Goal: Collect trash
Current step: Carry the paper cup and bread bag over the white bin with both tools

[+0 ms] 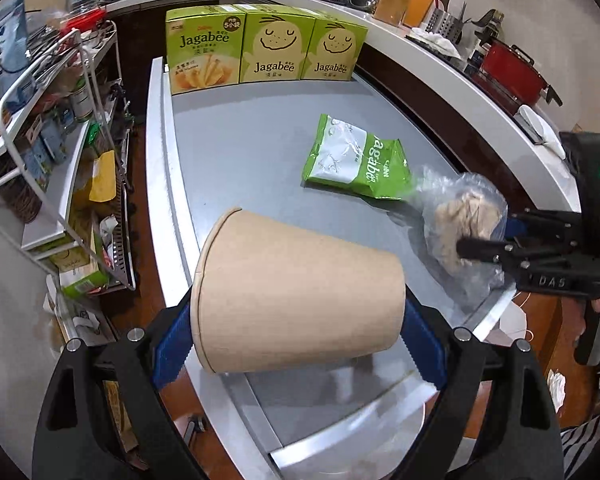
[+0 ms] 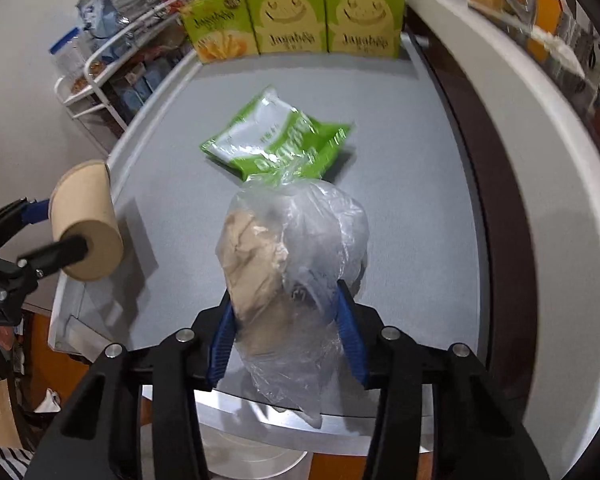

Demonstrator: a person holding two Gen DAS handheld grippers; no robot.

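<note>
My left gripper (image 1: 300, 340) is shut on a brown paper cup (image 1: 296, 292), held on its side above the grey table's (image 1: 240, 152) near edge; the cup also shows in the right wrist view (image 2: 86, 220). My right gripper (image 2: 286, 320) is shut on a clear plastic bag with crumpled brown paper inside (image 2: 288, 252), lifted above the table; the bag also shows in the left wrist view (image 1: 460, 220). A green and white Jagabee snack bag (image 1: 356, 158) lies flat mid-table, just beyond the plastic bag (image 2: 276, 140).
Three green Jagabee boxes (image 1: 264, 48) stand at the table's far end. A white wire rack (image 1: 52, 128) full of goods stands left. A white counter (image 1: 460, 76) with a red pot (image 1: 512, 68) and utensils runs along the right.
</note>
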